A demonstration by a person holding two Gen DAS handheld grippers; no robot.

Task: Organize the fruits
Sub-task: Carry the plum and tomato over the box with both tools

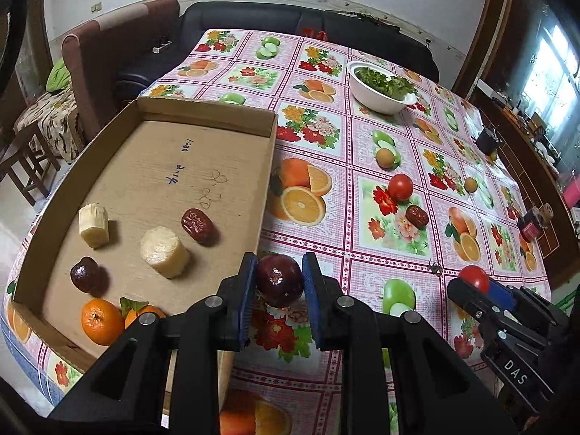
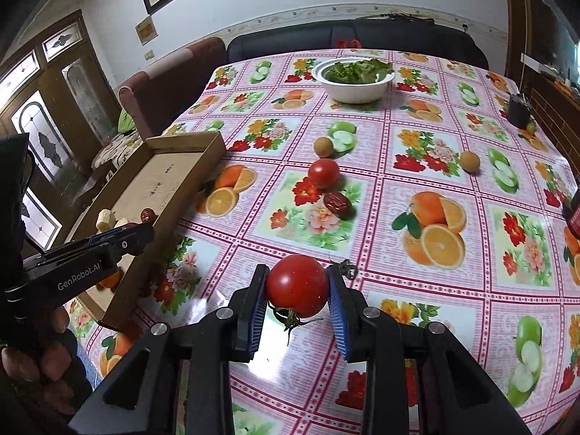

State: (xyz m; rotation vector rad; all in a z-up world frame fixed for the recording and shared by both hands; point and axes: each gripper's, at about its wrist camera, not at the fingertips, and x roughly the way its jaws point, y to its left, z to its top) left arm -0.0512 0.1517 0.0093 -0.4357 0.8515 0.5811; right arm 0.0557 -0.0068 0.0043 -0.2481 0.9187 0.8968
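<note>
Grippers both loaded: at the bottom centre of the left wrist view, the left gripper (image 1: 279, 282) is clenched on a dark red, glossy fruit (image 1: 280, 280), held just at the near right wall of the cardboard tray (image 1: 203, 108). In the right wrist view the right gripper (image 2: 298, 290), also bottom centre, grasps a smooth red tomato (image 2: 298, 285), its green stalk trailing beneath, over the floral tablecloth (image 2: 453, 290).

The step in hand appears to be carrying picked fruit to the tray; the next move would call for bringing each over the wall and easing the jaws apart above bare cardboard.

Lower left in the left wrist view, the tray holds two oranges (image 1: 101, 320), a dark round fruit (image 1: 85, 273), two pale cut chunks (image 1: 165, 252) and a wrinkled red date (image 1: 197, 224). Farther up the cloth lie a second date (image 2: 338, 203), another tomato (image 2: 323, 173) and two small brownish fruits (image 2: 323, 146). Beyond, upper centre, stands a white bowl of greens (image 2: 353, 92).
</note>
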